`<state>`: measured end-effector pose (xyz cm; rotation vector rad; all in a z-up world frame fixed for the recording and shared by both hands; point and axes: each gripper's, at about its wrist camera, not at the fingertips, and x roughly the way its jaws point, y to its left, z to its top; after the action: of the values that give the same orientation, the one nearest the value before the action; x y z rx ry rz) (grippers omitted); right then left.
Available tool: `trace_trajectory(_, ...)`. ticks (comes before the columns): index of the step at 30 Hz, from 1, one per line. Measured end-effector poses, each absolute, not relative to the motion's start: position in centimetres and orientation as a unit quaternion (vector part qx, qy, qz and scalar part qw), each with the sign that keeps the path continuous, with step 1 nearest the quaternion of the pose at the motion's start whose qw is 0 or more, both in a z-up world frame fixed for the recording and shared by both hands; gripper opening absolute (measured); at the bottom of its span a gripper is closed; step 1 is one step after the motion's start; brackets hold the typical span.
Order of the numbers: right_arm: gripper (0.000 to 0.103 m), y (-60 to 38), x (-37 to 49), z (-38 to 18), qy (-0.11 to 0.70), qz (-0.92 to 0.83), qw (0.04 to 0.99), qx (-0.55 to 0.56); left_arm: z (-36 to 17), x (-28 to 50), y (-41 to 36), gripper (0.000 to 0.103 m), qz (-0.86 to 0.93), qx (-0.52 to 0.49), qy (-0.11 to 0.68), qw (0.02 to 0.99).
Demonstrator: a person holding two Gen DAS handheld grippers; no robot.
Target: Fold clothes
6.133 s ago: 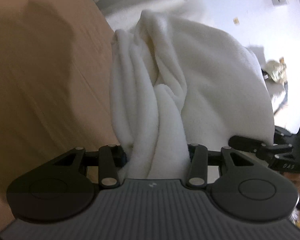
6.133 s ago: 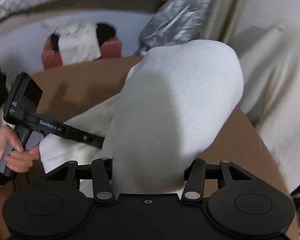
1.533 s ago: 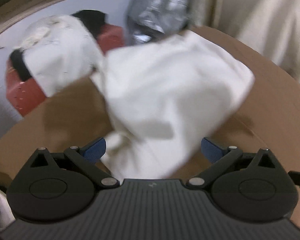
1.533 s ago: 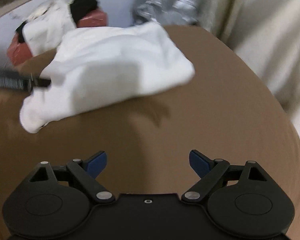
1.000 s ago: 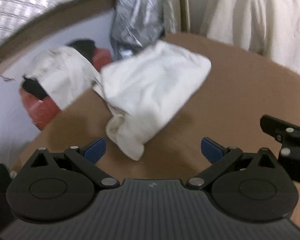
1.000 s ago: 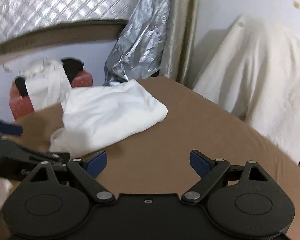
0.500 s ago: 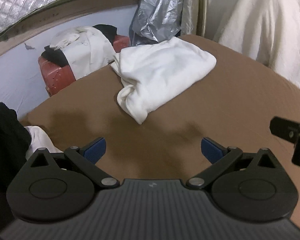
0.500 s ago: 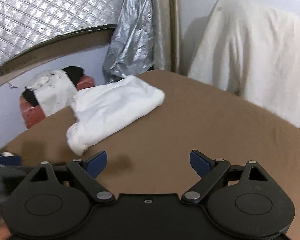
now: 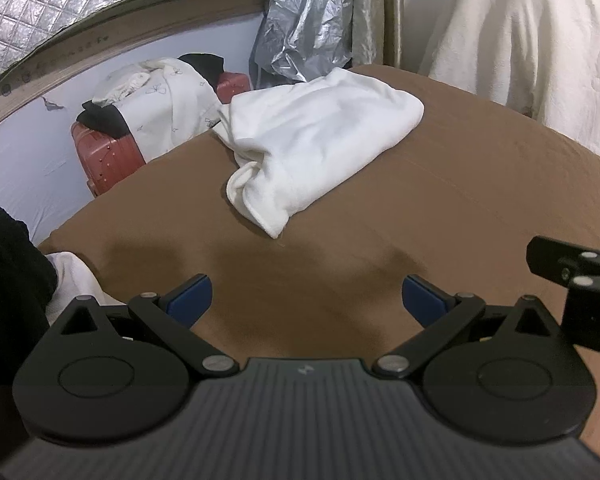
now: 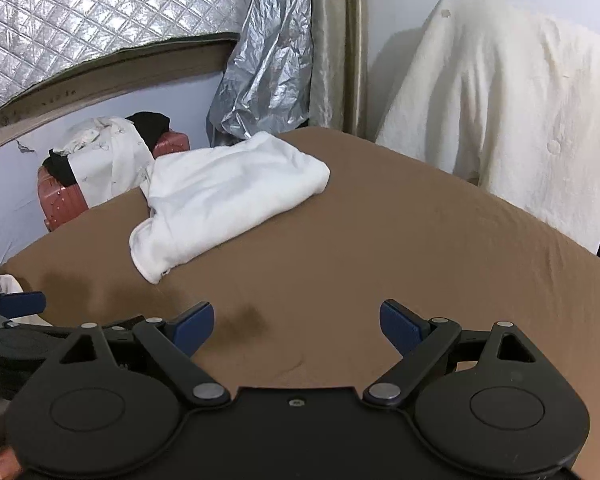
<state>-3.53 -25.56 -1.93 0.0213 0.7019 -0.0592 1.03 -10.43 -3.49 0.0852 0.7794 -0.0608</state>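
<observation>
A white fleece garment (image 9: 316, 136) lies folded in a loose bundle at the far side of the brown bed (image 9: 460, 208); it also shows in the right wrist view (image 10: 224, 196). My left gripper (image 9: 306, 300) is open and empty, held above the bed well short of the garment. My right gripper (image 10: 296, 322) is open and empty, also back from the garment. Part of the right gripper shows at the right edge of the left wrist view (image 9: 572, 276). The left gripper's blue fingertip shows at the left edge of the right wrist view (image 10: 16, 304).
A red suitcase (image 9: 104, 156) with white and black clothes on it stands beyond the bed. A silver plastic bag (image 10: 268, 68) and a curtain are behind. A cream blanket (image 10: 508, 112) hangs at the right. Black and white clothes (image 9: 8, 276) lie at the left.
Both grippers let go of the white garment, which now lies on the bed. Both have drawn back from it and stayed open over the last second.
</observation>
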Motion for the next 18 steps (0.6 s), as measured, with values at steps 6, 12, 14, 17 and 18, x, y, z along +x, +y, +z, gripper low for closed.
trace_trajectory(6, 0.093, -25.57, -3.64, -2.03, 0.344, -0.029, 0.939, 0.009, -3.51, 0.99, -10.50, 0.103, -0.027, 0.046, 0.381, 0.923)
trace_trajectory(12, 0.093, -25.90, -3.87, -2.18, 0.344, -0.031, 0.938, 0.012, -3.22, 0.58, -10.46, 0.103, -0.028, 0.050, 0.373, 0.926)
trace_trajectory(14, 0.093, -25.95, -3.96, -2.21, 0.343, -0.032, 0.939, 0.013, -3.17, 0.51, -10.42, 0.103, -0.028, 0.053, 0.369, 0.927)
trace_trajectory(17, 0.093, -25.95, -4.04, -2.25, 0.342, -0.035, 0.939, 0.014, -3.18, 0.38, -10.52, 0.103, -0.028, 0.059, 0.365, 0.929)
trace_trajectory(18, 0.093, -25.92, -4.08, -2.27, 0.341, -0.037, 0.939, 0.016, -3.22, 0.40, -10.55, 0.103, -0.028, 0.061, 0.365, 0.929)
